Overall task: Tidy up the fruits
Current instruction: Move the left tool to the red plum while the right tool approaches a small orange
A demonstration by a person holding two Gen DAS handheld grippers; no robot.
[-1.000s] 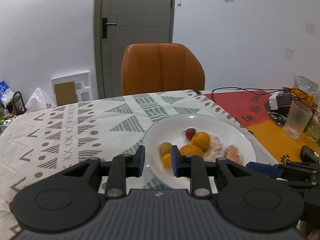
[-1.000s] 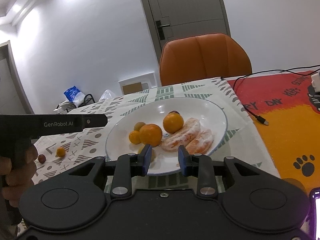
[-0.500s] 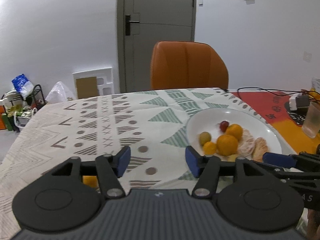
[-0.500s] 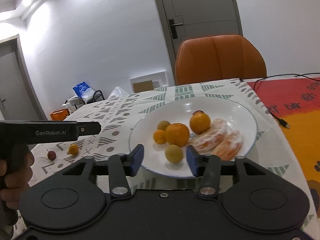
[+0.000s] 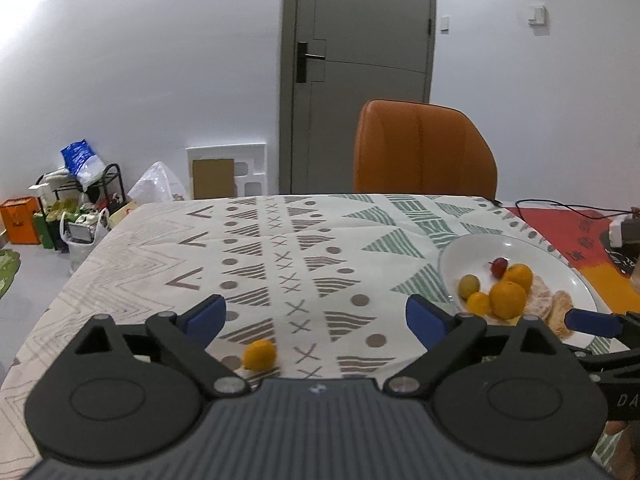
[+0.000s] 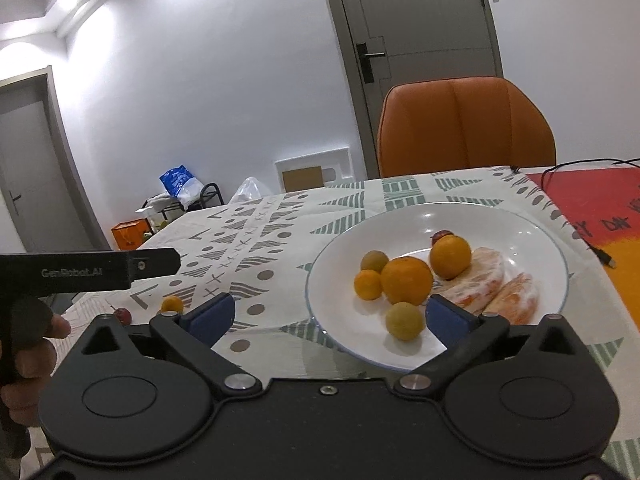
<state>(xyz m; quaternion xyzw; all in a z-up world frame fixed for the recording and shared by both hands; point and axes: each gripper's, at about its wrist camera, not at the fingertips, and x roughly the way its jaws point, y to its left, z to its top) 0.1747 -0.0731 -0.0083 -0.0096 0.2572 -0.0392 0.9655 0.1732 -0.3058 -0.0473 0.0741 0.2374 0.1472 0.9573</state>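
Note:
A white plate (image 5: 472,252) (image 6: 500,220) holds oranges (image 6: 406,280), small yellow-green fruits (image 6: 404,320), a red fruit (image 5: 499,267) and peeled orange segments (image 6: 492,284). A small orange fruit (image 5: 260,354) (image 6: 172,304) lies on the patterned tablecloth, just ahead of my left gripper (image 5: 316,314), which is open and empty. A small red fruit (image 6: 123,315) lies near it. My right gripper (image 6: 330,314) is open and empty at the plate's near rim, with a yellow-green fruit between its fingers' line.
An orange chair (image 5: 424,148) stands behind the table. A black cable (image 5: 560,206) and a red-orange mat (image 6: 592,200) lie at the right. Bags and a rack (image 5: 80,196) sit on the floor at the left.
Both grippers have opened wide. The left gripper has swung left, away from the plate, toward the loose small orange fruit. A yellow-green fruit now lies free on the plate before the right gripper.

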